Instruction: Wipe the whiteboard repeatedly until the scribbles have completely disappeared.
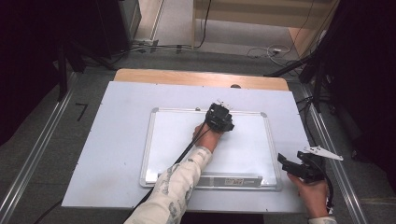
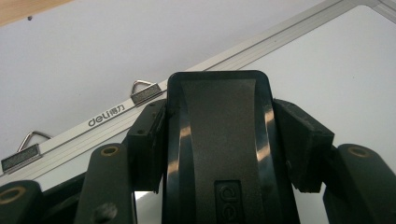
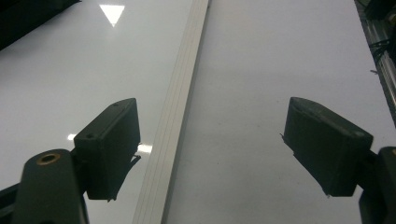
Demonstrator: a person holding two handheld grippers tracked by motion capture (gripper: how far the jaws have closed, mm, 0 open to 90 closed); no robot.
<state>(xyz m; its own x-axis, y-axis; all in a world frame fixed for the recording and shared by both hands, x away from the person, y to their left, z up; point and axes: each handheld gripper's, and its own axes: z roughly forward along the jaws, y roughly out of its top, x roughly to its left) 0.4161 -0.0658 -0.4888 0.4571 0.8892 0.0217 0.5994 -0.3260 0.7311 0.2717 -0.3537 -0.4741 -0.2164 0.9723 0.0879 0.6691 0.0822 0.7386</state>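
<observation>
Near the whiteboard's (image 1: 177, 140) far edge, left gripper (image 2: 219, 135) clamps the eraser (image 2: 219, 154); right gripper (image 3: 210, 154) gapes beside the frame

The word "deli", followed by two Chinese characters, stood printed in grey on the aluminium frame of the whiteboard (image 2: 243, 51), between the two metal hanging loops (image 2: 145, 89) on its far edge. On the black eraser (image 2: 219, 149) the raised letters "de" could be read, the rest cut off. A label (image 1: 236, 181) on the whiteboard's near tray was too small to read.
</observation>
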